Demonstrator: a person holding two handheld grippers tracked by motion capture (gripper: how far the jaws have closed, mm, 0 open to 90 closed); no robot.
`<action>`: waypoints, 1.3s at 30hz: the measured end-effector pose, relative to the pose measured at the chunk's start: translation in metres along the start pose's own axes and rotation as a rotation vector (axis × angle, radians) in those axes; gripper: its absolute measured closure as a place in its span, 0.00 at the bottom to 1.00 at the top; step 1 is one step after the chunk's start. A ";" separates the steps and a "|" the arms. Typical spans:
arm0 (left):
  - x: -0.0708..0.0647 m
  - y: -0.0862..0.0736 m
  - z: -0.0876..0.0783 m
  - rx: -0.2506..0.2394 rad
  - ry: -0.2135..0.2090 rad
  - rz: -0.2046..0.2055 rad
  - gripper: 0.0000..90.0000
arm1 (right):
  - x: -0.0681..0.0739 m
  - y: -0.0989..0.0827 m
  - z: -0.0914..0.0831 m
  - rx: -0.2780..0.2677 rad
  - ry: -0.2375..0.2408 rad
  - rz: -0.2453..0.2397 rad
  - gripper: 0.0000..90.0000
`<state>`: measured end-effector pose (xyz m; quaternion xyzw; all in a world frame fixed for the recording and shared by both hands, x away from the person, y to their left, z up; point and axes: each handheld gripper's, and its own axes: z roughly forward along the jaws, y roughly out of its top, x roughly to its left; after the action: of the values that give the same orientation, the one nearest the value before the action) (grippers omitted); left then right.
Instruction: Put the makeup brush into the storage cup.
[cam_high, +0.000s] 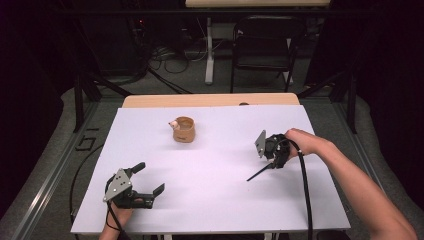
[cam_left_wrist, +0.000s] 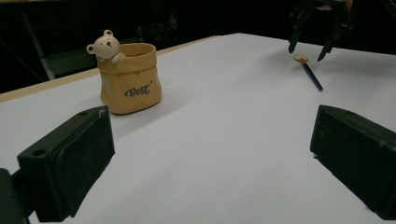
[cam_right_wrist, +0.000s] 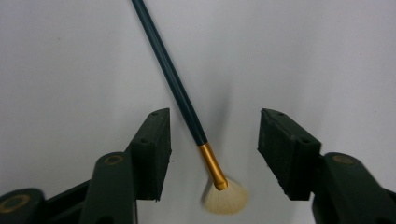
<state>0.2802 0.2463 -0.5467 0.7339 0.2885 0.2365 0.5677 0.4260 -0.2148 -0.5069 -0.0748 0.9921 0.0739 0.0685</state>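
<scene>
A paintbrush (cam_right_wrist: 180, 91) with a dark blue handle, gold ferrule and pale fan bristles lies flat on the white table sheet (cam_high: 210, 200), right of centre. My right gripper (cam_right_wrist: 215, 135) points down over its bristle end, one jaw on each side of the ferrule, a gap on both sides, so it stands open. From the high view the brush (cam_high: 259, 173) sticks out toward the front left from under the right gripper (cam_high: 274, 161). A yellow pouch-shaped pot (cam_high: 183, 129) with a small bear on its rim stands upright at the back centre. My left gripper (cam_high: 151, 177) rests open at the front left, holding nothing.
The left gripper view looks across the sheet to the pot (cam_left_wrist: 130, 79), the brush (cam_left_wrist: 310, 74) and the right gripper (cam_left_wrist: 308, 49) beyond. A wooden table edge (cam_high: 210, 100) runs behind the sheet. A black chair (cam_high: 262, 42) and floor cables lie farther back.
</scene>
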 end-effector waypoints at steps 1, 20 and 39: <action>0.000 0.000 0.000 0.002 0.000 0.000 0.00 | 0.001 0.000 0.003 -0.009 -0.011 -0.005 0.53; 0.000 0.000 0.000 0.006 0.002 -0.002 0.00 | 0.004 0.013 0.015 0.123 0.037 -0.126 0.80; 0.000 0.000 0.000 0.007 0.004 -0.003 0.00 | 0.004 0.016 0.020 0.188 0.075 -0.175 0.92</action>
<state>0.2806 0.2463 -0.5469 0.7348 0.2916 0.2359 0.5652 0.4222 -0.1966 -0.5249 -0.1568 0.9862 -0.0287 0.0442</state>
